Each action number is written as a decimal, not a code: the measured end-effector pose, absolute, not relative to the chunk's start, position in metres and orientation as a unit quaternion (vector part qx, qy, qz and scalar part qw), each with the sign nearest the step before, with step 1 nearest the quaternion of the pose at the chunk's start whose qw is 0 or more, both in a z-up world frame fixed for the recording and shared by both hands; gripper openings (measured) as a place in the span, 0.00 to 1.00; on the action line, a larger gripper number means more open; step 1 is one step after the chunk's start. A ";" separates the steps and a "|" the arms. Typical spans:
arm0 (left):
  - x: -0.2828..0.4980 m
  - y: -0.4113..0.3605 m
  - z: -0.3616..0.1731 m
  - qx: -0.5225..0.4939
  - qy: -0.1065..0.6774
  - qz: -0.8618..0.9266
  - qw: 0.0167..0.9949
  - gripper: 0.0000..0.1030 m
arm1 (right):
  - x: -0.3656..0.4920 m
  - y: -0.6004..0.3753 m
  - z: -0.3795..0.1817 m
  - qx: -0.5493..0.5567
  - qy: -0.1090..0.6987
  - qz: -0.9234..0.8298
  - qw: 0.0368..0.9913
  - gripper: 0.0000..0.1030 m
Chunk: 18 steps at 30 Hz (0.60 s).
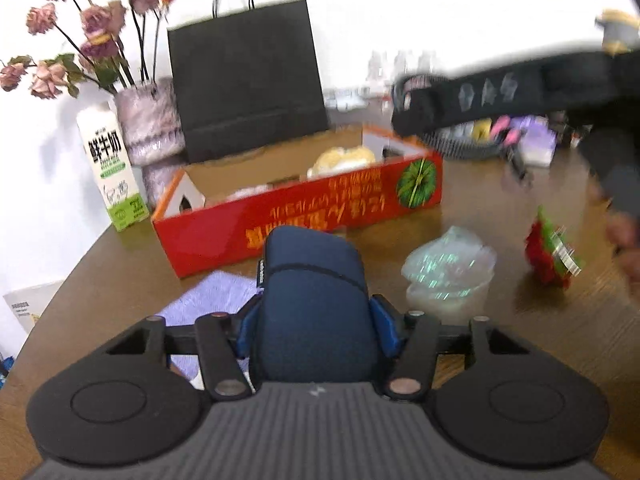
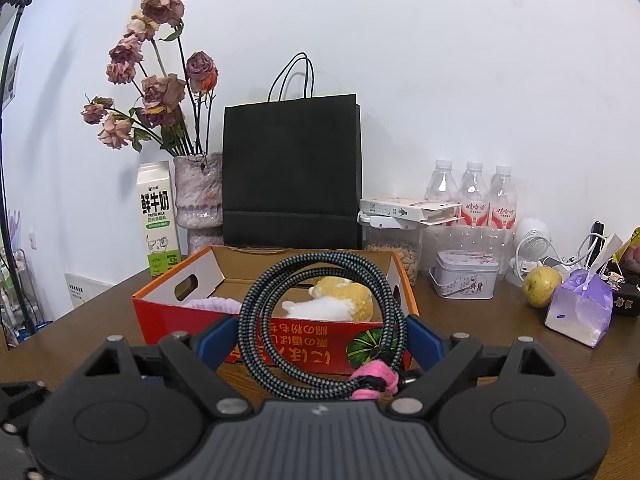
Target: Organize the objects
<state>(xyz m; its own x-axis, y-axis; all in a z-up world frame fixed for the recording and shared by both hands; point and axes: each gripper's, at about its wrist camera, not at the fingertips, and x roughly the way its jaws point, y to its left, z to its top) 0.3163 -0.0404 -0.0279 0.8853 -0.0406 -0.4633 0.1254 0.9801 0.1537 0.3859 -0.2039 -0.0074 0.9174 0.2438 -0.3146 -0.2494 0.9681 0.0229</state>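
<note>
Both tongs carry cargo toward the open red cardboard box point(image 2: 304, 350), apparently the collecting bin. The left gripper point(image 1: 312, 320) clamps a navy blue fabric pouch point(image 1: 314, 304) just before the box; the right gripper point(image 2: 320, 344) grips a coiled black braided cable point(image 2: 280, 304), hanging above the box's near wall.

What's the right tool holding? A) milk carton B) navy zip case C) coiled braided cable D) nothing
C: in the right wrist view the right tool is shut on the coiled black-and-grey braided cable with a pink tie, in front of the red cardboard box.
</note>
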 end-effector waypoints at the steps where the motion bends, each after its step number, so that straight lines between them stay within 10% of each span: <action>1: 0.313 -0.039 -0.024 0.083 0.227 -0.047 0.969 0.56 | 0.386 -0.204 -0.007 -0.008 0.159 0.126 0.979 0.87; 18: 0.308 -0.050 -0.039 0.027 0.319 -0.123 0.939 0.58 | 0.385 -0.210 -0.004 0.005 0.154 0.125 0.980 0.87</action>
